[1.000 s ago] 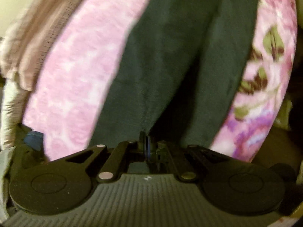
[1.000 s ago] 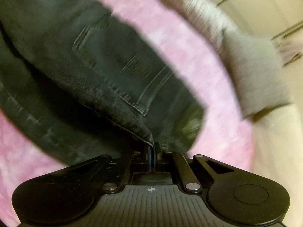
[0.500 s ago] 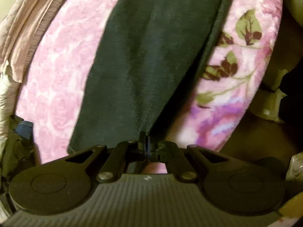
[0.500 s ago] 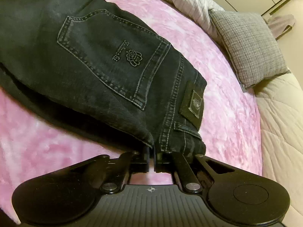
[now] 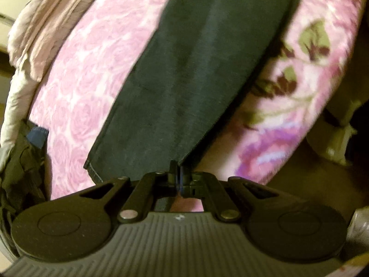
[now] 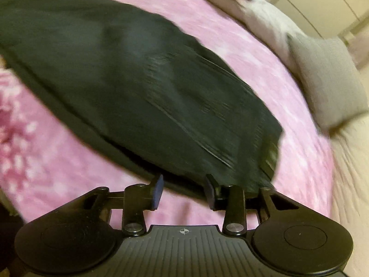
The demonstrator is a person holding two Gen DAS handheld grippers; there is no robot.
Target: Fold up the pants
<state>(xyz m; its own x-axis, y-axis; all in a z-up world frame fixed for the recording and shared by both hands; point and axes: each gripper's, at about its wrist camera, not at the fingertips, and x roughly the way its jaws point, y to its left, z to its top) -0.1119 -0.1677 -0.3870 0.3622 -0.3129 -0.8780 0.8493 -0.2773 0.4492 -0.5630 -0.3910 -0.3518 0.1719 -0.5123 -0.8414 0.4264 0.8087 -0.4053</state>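
Pants (image 6: 138, 87), dark denim, lie spread over a pink blanket (image 6: 265, 73) on the bed, stretching away from both grippers. At the leg end, the left gripper (image 5: 178, 175) has its jaws pressed together on the corner of the hem, the cloth pinched right at the tips; from there the legs (image 5: 196, 69) run up and away across the rose-patterned pink cover (image 5: 76, 87). To one side of the legs the cover shows a bolder print of green leaves and purple flowers (image 5: 299, 69). Crumpled pale bedding (image 5: 39, 27) sits at the far edge in that view, and some dark clutter (image 5: 20, 161) is bunched by the bed's side, too blurred to make out.

At the waist end, the right gripper (image 6: 184, 190) has just been opening: its jaws now stand apart, with the pink blanket showing in the gap between them and no cloth pinched. The edge of the waistband lies just beyond the fingertips (image 6: 158, 190), touching or nearly so; motion blur makes that hard to judge. The seat of the denim is smeared by the same blur. A grey pillow (image 6: 327, 80) rests near the head of the bed, beside a cream quilted cover (image 6: 350, 173), well apart from the denim.
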